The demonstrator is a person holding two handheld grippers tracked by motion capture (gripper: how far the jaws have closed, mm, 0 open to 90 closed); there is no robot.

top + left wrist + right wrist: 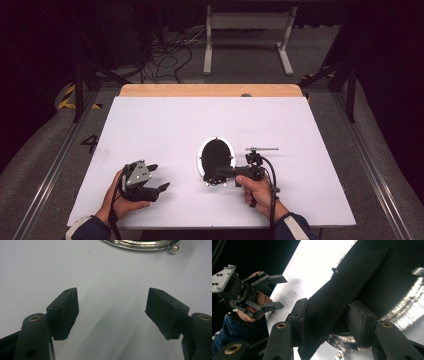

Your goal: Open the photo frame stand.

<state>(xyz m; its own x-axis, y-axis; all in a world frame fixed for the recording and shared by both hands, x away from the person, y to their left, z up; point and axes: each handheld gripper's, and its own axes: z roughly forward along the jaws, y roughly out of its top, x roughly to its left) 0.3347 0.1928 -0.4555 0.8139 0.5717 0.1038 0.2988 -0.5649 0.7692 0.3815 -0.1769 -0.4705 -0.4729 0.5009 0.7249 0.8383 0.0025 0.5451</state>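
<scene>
High view: the white desk (165,120) carries everything, with a strip of bare wood along its far edge. A round disc (216,156) with a shiny metal rim and a dark face lies a little right of the desk's middle, closer to the near edge than to the far one.

In the right gripper view a flat black bar (342,290) runs slantwise across that dark face, and the right tongs (327,315) stand around its lower end. One pad lies flat against the bar; whether the other presses on it or stands just clear, I cannot tell. From above, the right tongs (212,175) reach in level over the disc's near rim, carried by the right hand (255,190) by the near edge.

The left tongs (159,176) hover toward the near left corner, well apart from the disc, in the left hand (120,202). The left gripper view shows the left tongs (112,312) spread wide with bare desk between them and the disc's rim (140,244) farther on.

A thin metal rod (261,149) lies just right of the disc, toward the right edge. A small shiny knob (173,249) sits at the rim.
</scene>
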